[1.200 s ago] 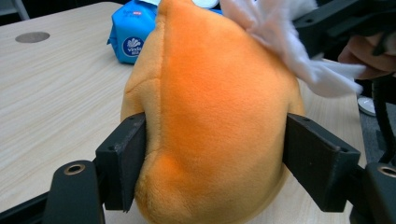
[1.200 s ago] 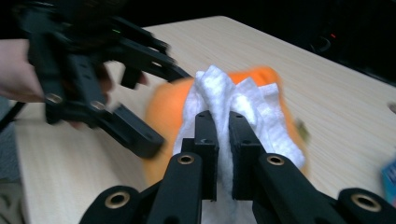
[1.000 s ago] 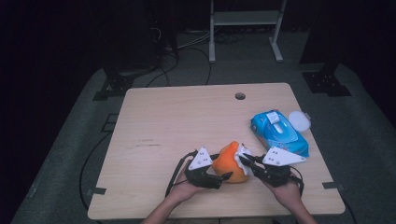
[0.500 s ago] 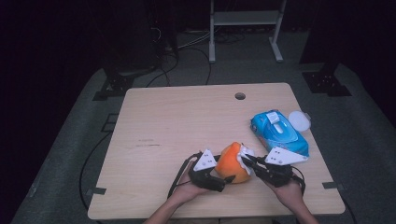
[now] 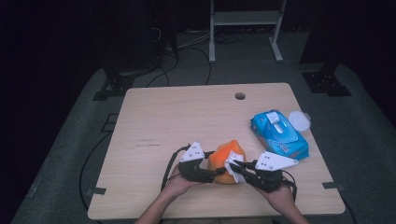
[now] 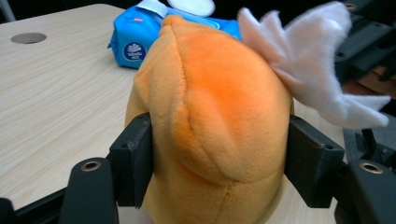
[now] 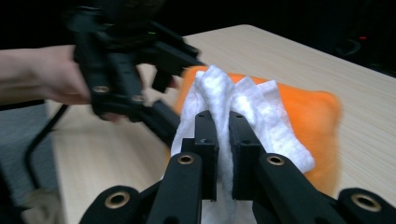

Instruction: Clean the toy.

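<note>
The plush [image 6: 210, 116] is hiding most of the wipes pack [image 6: 133, 39] behind it. The frame's bottom edge is cutting off the plush's base. Blur is smearing the left tongs [image 7: 159, 109].

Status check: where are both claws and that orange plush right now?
Left claw closing on orange plush. Right claw shut on white wipe, against plush. Blue wipes pack off right, apart.

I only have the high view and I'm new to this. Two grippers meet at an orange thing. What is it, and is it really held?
Observer: A soft orange plush toy. The left gripper view shows the left gripper with a jaw pressing on each side; those jaws have just been closing.
Operator: And the white bit?
Observer: A white wipe, pinched between the shut jaws of the right gripper, lying against the toy.
Operator: The blue thing?
Observer: A wipes pack; its lid is open.
</note>
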Demonstrator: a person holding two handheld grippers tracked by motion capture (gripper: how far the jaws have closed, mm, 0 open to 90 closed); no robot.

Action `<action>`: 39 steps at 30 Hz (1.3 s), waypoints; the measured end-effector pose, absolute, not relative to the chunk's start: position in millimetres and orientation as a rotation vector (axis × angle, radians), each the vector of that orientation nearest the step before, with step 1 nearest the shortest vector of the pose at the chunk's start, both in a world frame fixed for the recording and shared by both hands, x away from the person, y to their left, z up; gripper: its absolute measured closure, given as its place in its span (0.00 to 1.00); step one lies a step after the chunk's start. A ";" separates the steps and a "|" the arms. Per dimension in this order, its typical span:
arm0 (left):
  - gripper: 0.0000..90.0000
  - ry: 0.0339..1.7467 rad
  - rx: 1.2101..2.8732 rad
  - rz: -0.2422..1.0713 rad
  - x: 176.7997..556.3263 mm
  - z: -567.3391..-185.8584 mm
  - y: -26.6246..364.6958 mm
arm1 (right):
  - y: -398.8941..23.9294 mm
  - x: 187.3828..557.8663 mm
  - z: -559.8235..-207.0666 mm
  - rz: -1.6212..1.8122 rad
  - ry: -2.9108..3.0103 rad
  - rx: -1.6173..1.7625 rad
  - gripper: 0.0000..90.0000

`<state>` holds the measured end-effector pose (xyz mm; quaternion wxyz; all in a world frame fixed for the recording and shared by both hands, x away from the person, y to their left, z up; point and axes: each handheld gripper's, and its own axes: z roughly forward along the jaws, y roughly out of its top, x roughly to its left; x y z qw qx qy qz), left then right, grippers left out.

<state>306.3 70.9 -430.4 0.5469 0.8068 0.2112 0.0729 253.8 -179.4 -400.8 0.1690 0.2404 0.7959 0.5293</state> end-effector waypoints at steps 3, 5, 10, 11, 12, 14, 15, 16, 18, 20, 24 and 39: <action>0.34 0.495 1.911 0.184 305.7 -433.8 69.5 | -183.9 256.5 -401.9 1.438 2.244 0.680 0.92; 0.34 0.484 1.911 0.184 305.1 -435.4 68.4 | -193.8 261.9 -403.8 1.408 2.216 0.713 0.91; 0.33 0.468 1.917 0.190 301.5 -436.8 62.7 | -207.7 267.6 -408.3 1.398 2.213 0.785 0.92; 0.33 0.452 1.921 0.194 300.1 -437.2 61.3 | -204.7 264.6 -406.9 1.396 2.213 0.766 0.92; 0.33 0.430 1.931 0.207 298.3 -437.4 59.9 | -201.3 261.8 -405.4 1.408 2.218 0.745 0.92; 0.33 0.404 1.941 0.224 294.1 -437.8 56.1 | -197.4 259.1 -401.5 1.430 2.226 0.714 0.92; 0.33 0.389 1.948 0.232 292.1 -437.8 54.3 | -197.5 259.3 -399.7 1.428 2.222 0.705 0.92; 0.33 0.368 1.959 0.240 289.8 -437.8 52.5 | -199.6 260.8 -398.4 1.432 2.214 0.709 0.92; 0.33 0.317 1.976 0.264 284.1 -438.6 48.0 | -207.3 265.7 -398.1 1.445 2.196 0.745 0.92; 0.32 0.275 2.000 0.312 280.0 -436.1 45.9 | -215.8 269.9 -400.6 1.427 2.187 0.778 0.91; 0.22 0.362 1.970 0.276 287.1 -432.4 48.2 | -225.1 270.8 -405.6 1.389 2.196 0.810 0.92; 0.28 0.212 2.027 0.343 266.7 -444.8 32.0 | -211.0 261.1 -394.7 1.396 2.229 0.701 0.92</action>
